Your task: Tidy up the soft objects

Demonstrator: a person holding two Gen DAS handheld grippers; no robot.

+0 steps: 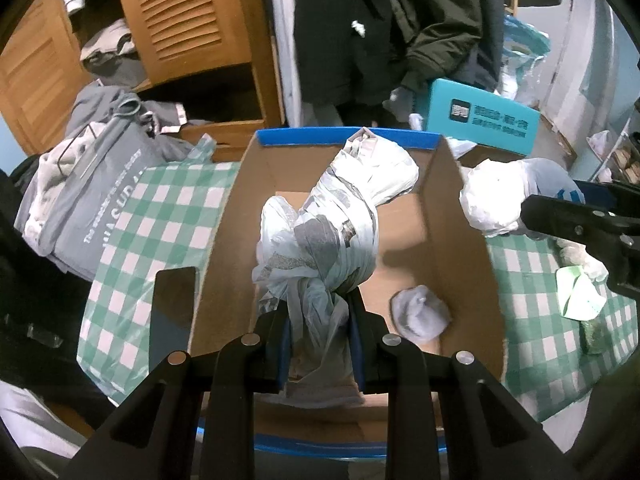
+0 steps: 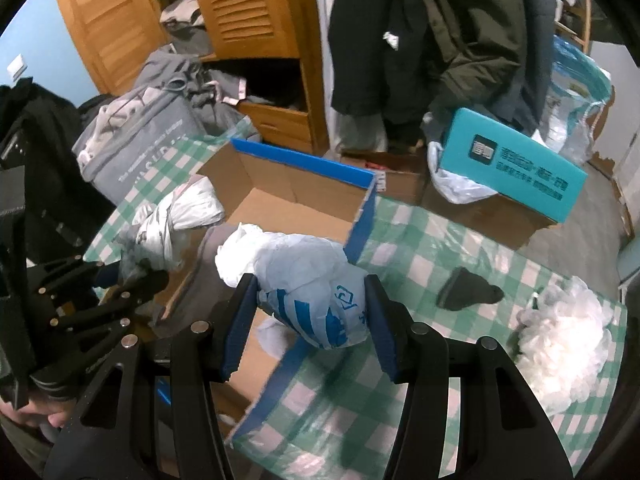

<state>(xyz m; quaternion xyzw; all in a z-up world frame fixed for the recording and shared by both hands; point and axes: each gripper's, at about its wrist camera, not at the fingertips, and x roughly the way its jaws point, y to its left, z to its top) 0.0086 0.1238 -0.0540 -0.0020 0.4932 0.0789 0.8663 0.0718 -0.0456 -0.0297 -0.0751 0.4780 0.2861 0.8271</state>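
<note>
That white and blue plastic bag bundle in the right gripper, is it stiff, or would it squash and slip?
The white and blue bag bundle probably squashes easily: its crinkled film bulges out beyond the right gripper. It looks light for its size, held by its sides alone. The glossy plastic may be a bit slippery, so a loose hold could let it slide.

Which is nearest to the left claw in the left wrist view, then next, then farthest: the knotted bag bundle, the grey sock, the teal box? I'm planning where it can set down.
1. Knotted bag bundle: pinched in the left claw, over the cardboard box.
2. Grey sock: on the box floor, to the right.
3. Teal box: beyond the box's far rim, upper right.
</note>
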